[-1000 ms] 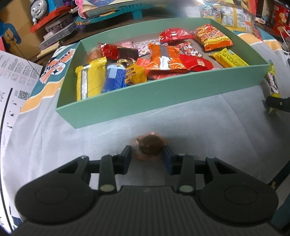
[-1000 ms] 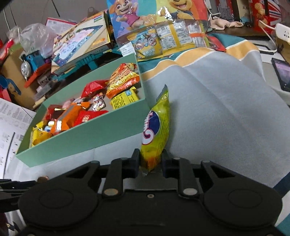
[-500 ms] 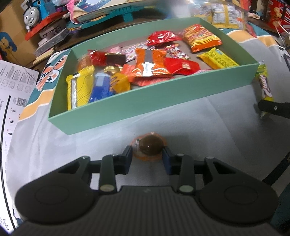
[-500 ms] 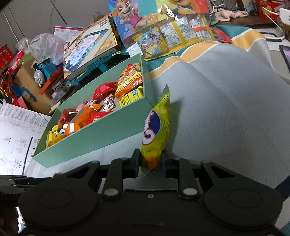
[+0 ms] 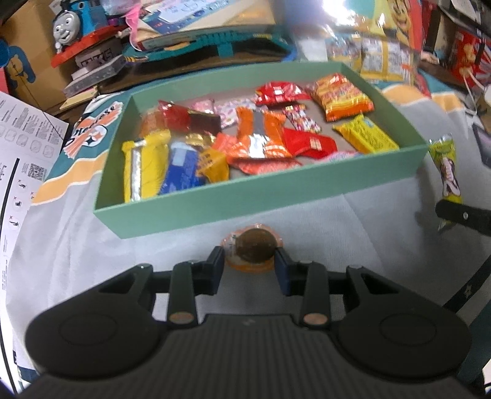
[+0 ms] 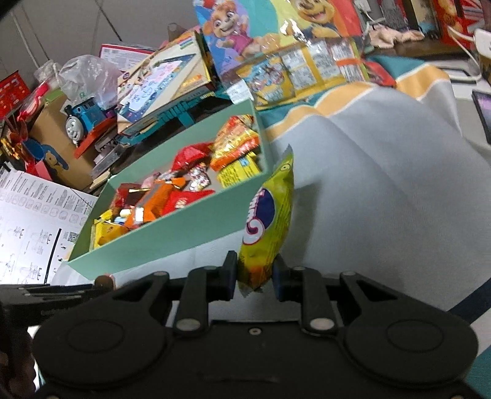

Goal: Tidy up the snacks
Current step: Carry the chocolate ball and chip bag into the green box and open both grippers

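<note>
A green open box (image 5: pixel 260 196) holds several wrapped snacks on the grey cloth. My left gripper (image 5: pixel 250 264) is shut on a small round brown sweet in an orange-edged clear wrapper (image 5: pixel 254 250), held just in front of the box's near wall. My right gripper (image 6: pixel 256 274) is shut on the lower end of a yellow-green snack packet (image 6: pixel 270 221), which stands upright beside the box's (image 6: pixel 172 227) right corner. That packet (image 5: pixel 446 172) and one right finger (image 5: pixel 463 216) show at the right edge of the left wrist view.
The grey cloth (image 6: pixel 383 199) with orange and teal bands spreads to the right. Behind the box lie toy boxes (image 6: pixel 165 79), a blue toy train (image 5: pixel 72 21) and cartoon-print packs (image 6: pixel 307 67). A printed paper sheet (image 5: pixel 18 153) lies left. A dark tablet edge (image 6: pixel 483 113) is far right.
Both grippers have risen a little with their snacks still gripped. More of the box's inside shows in both views, and the clutter behind it has come into view.
</note>
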A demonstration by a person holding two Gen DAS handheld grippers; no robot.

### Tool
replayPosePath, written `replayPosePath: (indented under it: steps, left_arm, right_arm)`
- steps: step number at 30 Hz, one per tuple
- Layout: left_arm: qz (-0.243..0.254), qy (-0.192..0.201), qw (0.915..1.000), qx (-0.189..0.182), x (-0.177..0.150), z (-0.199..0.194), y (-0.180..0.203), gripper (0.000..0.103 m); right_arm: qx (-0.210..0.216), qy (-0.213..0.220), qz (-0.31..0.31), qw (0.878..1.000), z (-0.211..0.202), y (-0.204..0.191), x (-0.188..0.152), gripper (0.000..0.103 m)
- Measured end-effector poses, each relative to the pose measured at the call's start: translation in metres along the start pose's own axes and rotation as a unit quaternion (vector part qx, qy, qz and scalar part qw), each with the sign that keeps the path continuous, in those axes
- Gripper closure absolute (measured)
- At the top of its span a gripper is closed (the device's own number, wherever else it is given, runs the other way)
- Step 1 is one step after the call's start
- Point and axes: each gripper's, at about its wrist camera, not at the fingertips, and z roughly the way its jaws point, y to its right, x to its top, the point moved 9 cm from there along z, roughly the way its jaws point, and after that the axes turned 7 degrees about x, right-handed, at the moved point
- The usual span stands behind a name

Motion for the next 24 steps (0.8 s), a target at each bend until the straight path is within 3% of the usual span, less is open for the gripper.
replayPosePath:
  steps: [12, 24]
  left_arm:
    - [-0.059, 0.04, 0.9968, -0.036, 0.015, -0.021, -0.034, 0.068]
    - [-0.063, 0.088, 0.9931, -0.046, 0.104, -0.01, -0.056, 0.068]
  right_arm:
    - [0.0, 0.006, -0.04, 0.999, -0.013, -0.043, 0.026, 0.08]
    - [0.011, -0.008, -0.108, 0.994, 0.044, -0.095, 0.099, 0.08]
